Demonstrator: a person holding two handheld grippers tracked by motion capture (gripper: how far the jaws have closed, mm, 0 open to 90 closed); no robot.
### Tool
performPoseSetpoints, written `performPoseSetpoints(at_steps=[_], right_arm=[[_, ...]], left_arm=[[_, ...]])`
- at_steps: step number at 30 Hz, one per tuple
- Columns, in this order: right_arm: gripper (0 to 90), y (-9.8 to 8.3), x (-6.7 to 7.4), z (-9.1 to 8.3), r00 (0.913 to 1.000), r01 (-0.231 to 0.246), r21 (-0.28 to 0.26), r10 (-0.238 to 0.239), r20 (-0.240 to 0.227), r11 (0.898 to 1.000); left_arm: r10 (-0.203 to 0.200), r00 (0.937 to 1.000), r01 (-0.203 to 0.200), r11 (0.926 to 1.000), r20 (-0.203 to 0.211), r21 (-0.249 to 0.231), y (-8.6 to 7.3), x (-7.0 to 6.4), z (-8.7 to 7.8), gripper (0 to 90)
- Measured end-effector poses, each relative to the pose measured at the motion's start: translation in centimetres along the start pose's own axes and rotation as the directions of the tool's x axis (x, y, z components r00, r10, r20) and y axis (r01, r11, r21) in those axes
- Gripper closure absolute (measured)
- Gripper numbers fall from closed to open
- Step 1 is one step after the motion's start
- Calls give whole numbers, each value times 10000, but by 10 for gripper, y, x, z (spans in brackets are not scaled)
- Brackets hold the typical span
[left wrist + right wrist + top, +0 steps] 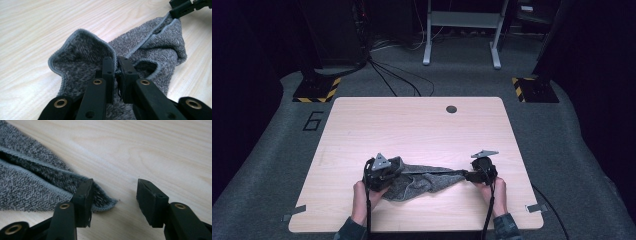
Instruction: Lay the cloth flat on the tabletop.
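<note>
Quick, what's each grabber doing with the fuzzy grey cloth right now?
Left gripper: shut, pinching an edge of the grey cloth.
Right gripper: open, with the cloth's corner lying by one jaw, not pinched.

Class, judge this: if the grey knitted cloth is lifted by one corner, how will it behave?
The grey knitted cloth probably droops limply; it already lies rumpled and folded. It looks light, and its fuzzy weave should resist slipping from the left gripper.
</note>
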State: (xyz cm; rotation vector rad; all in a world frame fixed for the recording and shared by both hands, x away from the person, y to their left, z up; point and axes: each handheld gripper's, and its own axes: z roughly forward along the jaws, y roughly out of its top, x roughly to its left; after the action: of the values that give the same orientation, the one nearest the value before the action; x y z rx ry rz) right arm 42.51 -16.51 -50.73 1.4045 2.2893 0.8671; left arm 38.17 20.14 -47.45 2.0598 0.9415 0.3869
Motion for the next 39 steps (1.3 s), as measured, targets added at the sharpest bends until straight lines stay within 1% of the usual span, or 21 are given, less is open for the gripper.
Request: performPoseSetpoints(at_steps=[3, 5, 8, 11, 14, 15, 16, 19, 21, 22, 23, 27, 29, 30, 31, 32, 33, 34, 36, 37, 39], right_arm=[[475, 3, -3, -3, 9998, -183, -232, 181, -95, 9996], [474, 6, -4, -4, 9999, -103, -319, 100, -90, 9994], [467, 9, -1, -2, 9998, -57, -180, 53, -201, 9998], [463, 9, 3, 3, 9989, 236, 11, -236, -412, 9997], [479, 9, 7, 7, 9983, 434, 207, -426, -400, 9988], [491, 9, 7, 8, 9983, 389, 288, -376, -440, 9988], [517, 8, 6, 8, 9979, 482, 189, -473, -439, 9987], [617, 7, 8, 7, 9975, 351, 159, -340, -627, 9993], [687, 6, 7, 6, 9969, 468, 178, -455, -649, 9987], [716, 6, 7, 6, 9961, 449, 216, -431, -774, 9988], [756, 6, 8, 6, 9964, 415, 193, -400, -745, 9990], [859, 5, 5, 5, 9945, 358, 206, -336, -991, 9991], [879, 4, 5, 5, 9941, 189, 156, -171, -1075, 9997], [882, 4, 6, 4, 9949, 243, 186, -223, -988, 9995], [885, 5, 5, 4, 9951, 340, 97, -329, -935, 9994], [887, 6, 6, 2, 9955, 265, 79, -257, -908, 9996], [888, 6, 6, 1, 9959, 314, -100, -322, -849, 9995], [889, 8, 6, -1, 9966, 245, -224, -262, -784, 9994], [890, 11, 5, -7, 9965, 387, -412, -416, -731, 9984], [890, 12, 6, -10, 9968, 299, -577, -340, -728, 9979], [891, 16, 6, -17, 9964, 451, -735, -502, -685, 9963]], left_arm=[[-47, 10000, 47, 10000, -46, -56, 2, 2, -2, 837], [-13, 9999, 12, 10000, -115, -88, 3, 4, -3, 837], [-71, 9999, 69, 9999, -144, -106, 4, 7, -3, 836], [-151, 9998, 150, 9999, -121, -22, 3, 10, -2, 833], [-283, 9994, 282, 9996, -198, -69, 2, 13, 0, 834], [-295, 9994, 294, 9995, -169, -63, 2, 14, 0, 834], [-329, 9994, 329, 9994, -104, -56, 1, 15, -1, 835], [-339, 9992, 338, 9994, -187, -67, 1, 17, -1, 836], [-349, 9991, 346, 9993, -225, -111, 1, 17, -2, 837], [-359, 9991, 356, 9993, -245, -117, 1, 17, -2, 837], [-395, 9989, 391, 9991, -258, -136, 0, 17, -2, 837], [-420, 9987, 417, 9991, -288, -120, 0, 20, -4, 839], [-457, 9985, 452, 9989, -305, -156, -1, 20, -5, 840], [-359, 9990, 356, 9993, -260, -122, 0, 22, -6, 841], [-482, 9985, 476, 9987, -253, -205, -1, 22, -6, 841], [-452, 9987, 447, 9988, -221, -210, 0, 22, -7, 841], [-524, 9985, 521, 9984, -134, -212, 0, 23, -8, 841], [-485, 9987, 482, 9986, -144, -218, 0, 24, -9, 841], [-504, 9987, 500, 9984, -110, -270, 1, 25, -11, 841], [-591, 9982, 588, 9979, -90, -277, 0, 25, -11, 841], [-619, 9980, 615, 9977, -113, -288, 0, 26, -12, 841]])
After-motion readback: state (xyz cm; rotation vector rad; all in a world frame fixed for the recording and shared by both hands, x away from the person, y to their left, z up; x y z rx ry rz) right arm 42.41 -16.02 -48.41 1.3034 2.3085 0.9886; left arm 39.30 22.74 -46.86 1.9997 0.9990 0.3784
